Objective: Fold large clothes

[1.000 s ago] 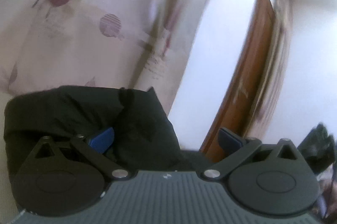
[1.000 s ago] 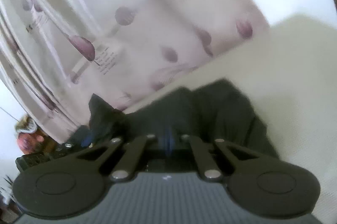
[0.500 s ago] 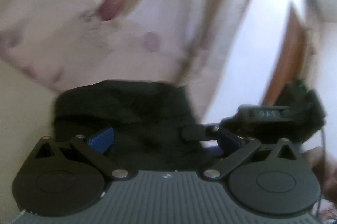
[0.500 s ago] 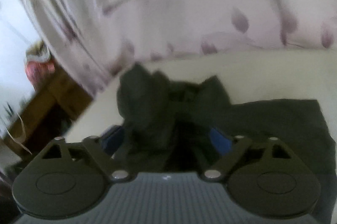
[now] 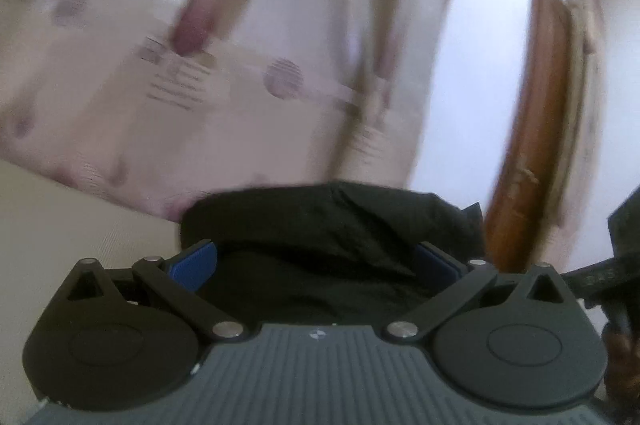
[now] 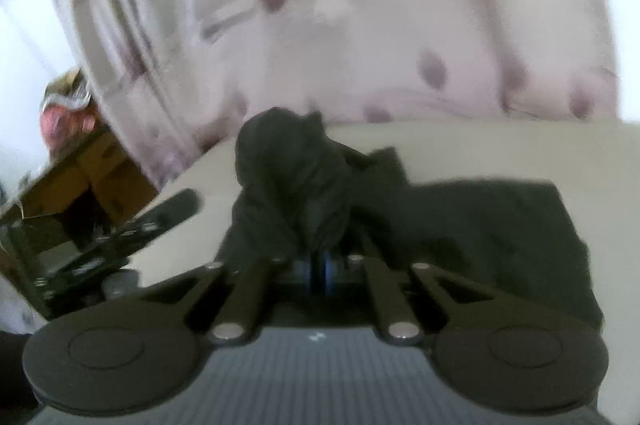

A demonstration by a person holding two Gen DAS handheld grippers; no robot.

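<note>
**Dark garment pinched by the right gripper, left jaws spread wide**

While the dark garment (image 6: 460,225) is spread over the cream surface (image 6: 500,149), a bunched part of it is drawn up and clamped at the right gripper (image 6: 320,265), whose blue pads are seen pressed almost together on the cloth. From that pinch the fabric rises in a rounded hump just ahead of the fingers, and the rest is laid flat toward the right of the right wrist view. At the left of that view the other tool is seen over the cream surface, beside a brown piece of furniture (image 6: 80,177).

In the left wrist view the left gripper (image 5: 316,261) is held with its jaws wide apart. A fold of the garment is seen between and ahead of the blue pads (image 5: 194,261), but no pressing on it can be made out. Behind, a pale curtain (image 5: 200,65) with purple spots is hung, blurred, and a wooden door (image 5: 536,145) is seen to its right.
</note>
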